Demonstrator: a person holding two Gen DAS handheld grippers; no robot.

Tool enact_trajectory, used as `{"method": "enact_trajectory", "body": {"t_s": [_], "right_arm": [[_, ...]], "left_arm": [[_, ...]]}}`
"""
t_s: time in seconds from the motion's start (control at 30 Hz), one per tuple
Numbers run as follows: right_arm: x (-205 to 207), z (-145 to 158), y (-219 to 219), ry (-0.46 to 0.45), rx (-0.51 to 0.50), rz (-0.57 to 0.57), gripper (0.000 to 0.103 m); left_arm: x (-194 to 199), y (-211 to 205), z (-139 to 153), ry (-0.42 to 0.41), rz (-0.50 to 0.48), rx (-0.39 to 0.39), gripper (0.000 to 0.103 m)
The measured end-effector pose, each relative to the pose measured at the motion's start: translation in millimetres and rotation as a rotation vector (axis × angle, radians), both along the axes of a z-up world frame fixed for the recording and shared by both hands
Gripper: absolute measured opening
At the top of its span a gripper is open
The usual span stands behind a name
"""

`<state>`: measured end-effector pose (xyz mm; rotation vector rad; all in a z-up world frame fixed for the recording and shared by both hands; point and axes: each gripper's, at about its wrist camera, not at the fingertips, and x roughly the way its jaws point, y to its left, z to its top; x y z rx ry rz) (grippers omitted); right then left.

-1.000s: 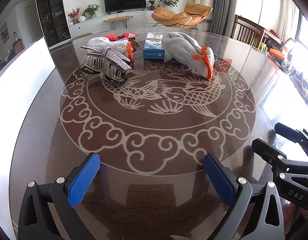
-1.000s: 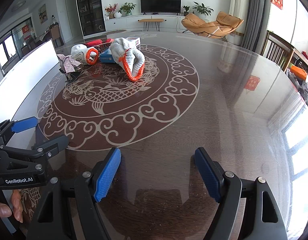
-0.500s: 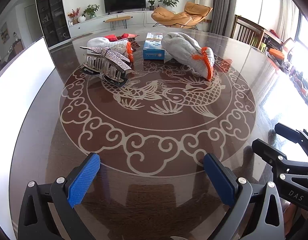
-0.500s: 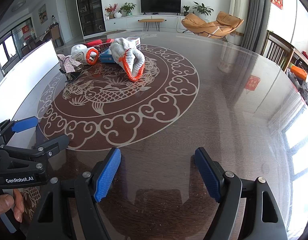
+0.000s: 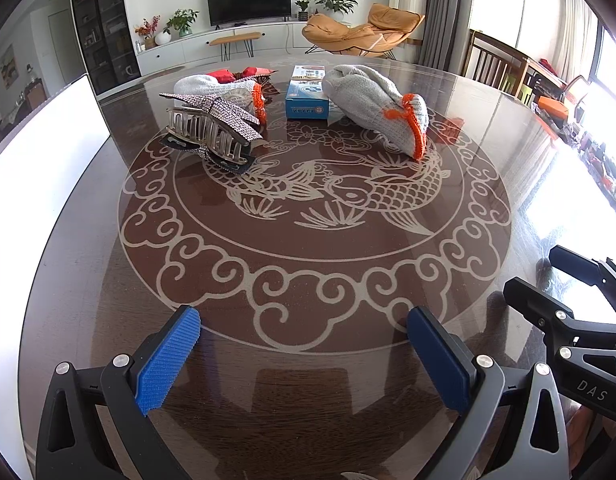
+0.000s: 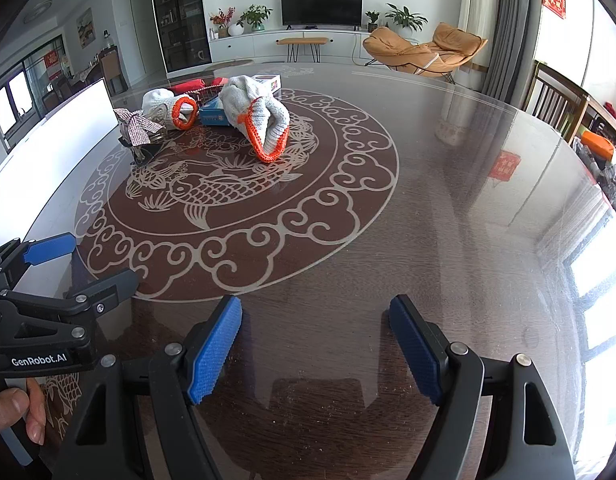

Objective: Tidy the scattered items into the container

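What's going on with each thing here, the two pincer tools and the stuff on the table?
Left gripper: open, empty, above the table.
Right gripper: open, empty.
Hair clip: closed, lying on the table.
Near glove: crumpled, lying loose.
Far glove: lying behind the clip.
Blue box: shut, flat.

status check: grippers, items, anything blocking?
Left gripper open, empty. Right gripper open, empty. Hair clip, two gloves and blue box untouched across the table. Nothing in between.
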<state>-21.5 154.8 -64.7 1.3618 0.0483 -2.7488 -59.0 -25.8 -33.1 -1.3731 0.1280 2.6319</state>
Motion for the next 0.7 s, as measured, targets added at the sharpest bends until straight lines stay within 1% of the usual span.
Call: {"method": "enact_trajectory", "body": {"t_s": [0.7], "right_arm": [[-0.2, -0.2, -0.3, 0.0, -0.001, 0.0, 0.078]], "left_arm": [[-1.8, 0.9, -0.2, -0.003, 0.001, -0.002, 0.103]]}}
